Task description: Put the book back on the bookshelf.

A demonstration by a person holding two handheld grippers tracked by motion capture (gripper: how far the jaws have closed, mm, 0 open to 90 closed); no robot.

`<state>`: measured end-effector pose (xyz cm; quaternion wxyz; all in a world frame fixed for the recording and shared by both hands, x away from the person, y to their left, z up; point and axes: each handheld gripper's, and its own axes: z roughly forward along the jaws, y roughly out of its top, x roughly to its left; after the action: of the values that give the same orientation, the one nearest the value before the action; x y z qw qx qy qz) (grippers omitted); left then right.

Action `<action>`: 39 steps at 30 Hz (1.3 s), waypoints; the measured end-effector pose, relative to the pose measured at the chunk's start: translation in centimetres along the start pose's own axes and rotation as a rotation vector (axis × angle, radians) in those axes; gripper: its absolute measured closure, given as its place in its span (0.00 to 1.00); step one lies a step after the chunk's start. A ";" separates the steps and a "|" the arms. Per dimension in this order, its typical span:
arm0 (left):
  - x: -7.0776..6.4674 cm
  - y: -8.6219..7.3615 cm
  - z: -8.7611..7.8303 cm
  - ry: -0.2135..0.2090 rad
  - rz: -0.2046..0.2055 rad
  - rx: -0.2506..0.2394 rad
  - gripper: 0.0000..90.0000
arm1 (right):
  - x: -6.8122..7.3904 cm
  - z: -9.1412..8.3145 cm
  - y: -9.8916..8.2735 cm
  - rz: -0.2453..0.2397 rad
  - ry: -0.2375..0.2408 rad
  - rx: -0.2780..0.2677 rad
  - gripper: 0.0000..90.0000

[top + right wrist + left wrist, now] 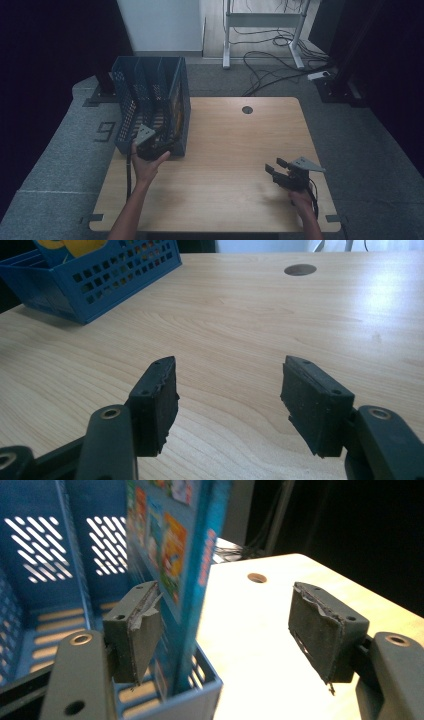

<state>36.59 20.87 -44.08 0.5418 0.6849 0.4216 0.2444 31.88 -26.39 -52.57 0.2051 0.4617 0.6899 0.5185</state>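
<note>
the left gripper (159,146) sat at the near end of the blue file rack (150,100), which stood on the left part of the wooden table (225,165). in the left gripper view its jaws stood well apart, and a thin, colourfully printed book (172,555) rose upright between them, much closer to the left pad than to the right one. the left pad (135,635) sat just beside the book's cover, though whether it touched the cover could not be told; the right pad hung well clear of the spine, out over the bare table. the book stood in the rack's right-hand compartment, its lower edge down inside the perforated near wall (200,680), leaning only slightly. the two compartments to its left showed slotted blue walls and a slatted floor.

the right gripper (280,170) was well apart from the rack, low over the table near its near right corner, held by the person's right hand (301,200). in the right gripper view its jaws were spread wide with only wood grain between them. that view caught a corner of the rack (100,280) at upper left and the round cable hole (300,270) in the table farther off.
</note>
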 end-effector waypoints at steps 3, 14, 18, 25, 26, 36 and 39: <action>-0.4 -0.5 -0.7 -0.032 0.008 0.022 0.33 | 0.0 0.0 -0.1 0.002 -0.002 0.006 0.43; -1.7 -3.1 -2.9 -0.106 0.030 0.084 0.32 | 0.0 0.1 -0.4 -0.010 -0.007 0.022 0.43; -2.0 -4.6 -3.8 -0.135 0.012 0.100 0.33 | -0.1 0.1 -0.7 -0.017 -0.012 0.048 0.43; -2.0 -7.5 -4.4 -0.191 -0.018 0.146 0.32 | -0.5 0.2 -1.1 -0.001 -0.027 0.068 0.42; -1.9 -7.7 -4.4 -0.196 -0.024 0.147 0.32 | -0.6 0.3 -1.2 0.000 -0.032 0.072 0.42; -2.1 -8.9 -4.3 -0.184 -0.006 0.201 0.32 | -0.6 1.0 -1.6 -0.010 -0.046 0.124 0.41; -2.1 -9.1 -4.2 -0.186 -0.008 0.204 0.32 | -0.5 1.3 -1.7 -0.015 -0.047 0.135 0.41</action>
<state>29.38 21.88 -51.20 0.5068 0.7545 0.3950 0.1336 32.38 -26.25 -54.73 0.1935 0.4812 0.7219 0.4582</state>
